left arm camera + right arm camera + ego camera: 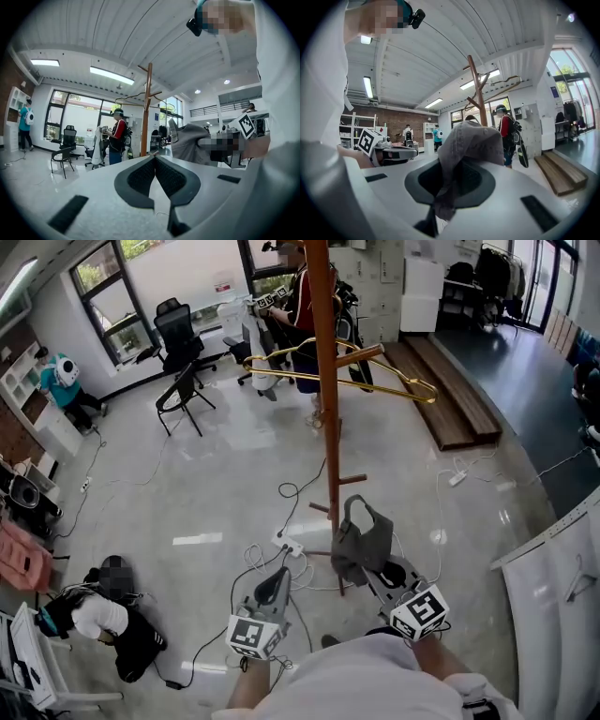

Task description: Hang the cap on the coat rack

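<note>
R claw (371, 568) clamps cap (361, 535) by 1 thin fold; L claw (154, 160) closed, empty. Cap could slip, or miss coat rack (328, 427).

Cables (281, 491) cross the floor (216, 465) near black chairs (178, 324).

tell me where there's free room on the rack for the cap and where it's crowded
Free: the low right peg and, just below it, the low left peg on the rack; both are bare, with open floor beyond. Crowded: the upper pegs, where gold hangers hang across the pole. Cables clutter the base.
</note>
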Demonstrator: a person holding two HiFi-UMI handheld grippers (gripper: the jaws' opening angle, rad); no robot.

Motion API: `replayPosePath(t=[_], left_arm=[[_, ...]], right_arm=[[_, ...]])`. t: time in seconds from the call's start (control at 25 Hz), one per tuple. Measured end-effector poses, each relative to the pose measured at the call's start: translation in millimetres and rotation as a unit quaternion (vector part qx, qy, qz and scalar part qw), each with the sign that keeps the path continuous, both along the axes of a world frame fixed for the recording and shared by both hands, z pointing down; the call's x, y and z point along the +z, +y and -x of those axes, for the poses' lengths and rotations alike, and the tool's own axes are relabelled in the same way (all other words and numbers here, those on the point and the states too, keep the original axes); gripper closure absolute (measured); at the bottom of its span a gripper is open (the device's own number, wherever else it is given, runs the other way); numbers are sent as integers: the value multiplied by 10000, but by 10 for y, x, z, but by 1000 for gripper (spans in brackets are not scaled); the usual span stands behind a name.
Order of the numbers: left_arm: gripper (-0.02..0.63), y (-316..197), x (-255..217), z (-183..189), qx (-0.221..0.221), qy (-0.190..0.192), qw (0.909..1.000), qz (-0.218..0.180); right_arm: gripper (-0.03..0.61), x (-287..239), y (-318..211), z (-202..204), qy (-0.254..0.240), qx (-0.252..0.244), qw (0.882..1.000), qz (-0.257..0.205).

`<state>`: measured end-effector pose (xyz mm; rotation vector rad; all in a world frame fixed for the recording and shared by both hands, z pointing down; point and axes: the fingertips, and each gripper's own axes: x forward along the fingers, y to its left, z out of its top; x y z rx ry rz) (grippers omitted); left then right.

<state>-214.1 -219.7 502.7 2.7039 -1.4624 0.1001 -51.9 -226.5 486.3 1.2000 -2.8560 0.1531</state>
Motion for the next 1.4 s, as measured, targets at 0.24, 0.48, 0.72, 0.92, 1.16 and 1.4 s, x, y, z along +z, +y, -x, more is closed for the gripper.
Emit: replayPosePath(t=[0.24,0.48,0.72,0.92,1.16,1.4], left_arm=[[603,-66,-24,23,89,27,10000,-16],[603,-55,-38,29,13,33,10000,-24],[603,-62,-39,40,-111,61,9999,-18],[603,-52,-11,-5,-132,83,9999,13],[603,-30,-81,-7,-137,56,9999,25],[603,-32,-64,-24,-160,29,9999,-8]], right_arm=[[537,-41,-38,-5,36,104,9999,-51],[537,-10,-66,-27,64,66,10000,-22],[537,-1,-128,-25,88,-13,10000,-32],[537,12,-152,-39,125,-99,9999,-29],[537,-23,-147,-85,168,-91,9998,15],[537,51,-191,-130,161,-129,9998,39]])
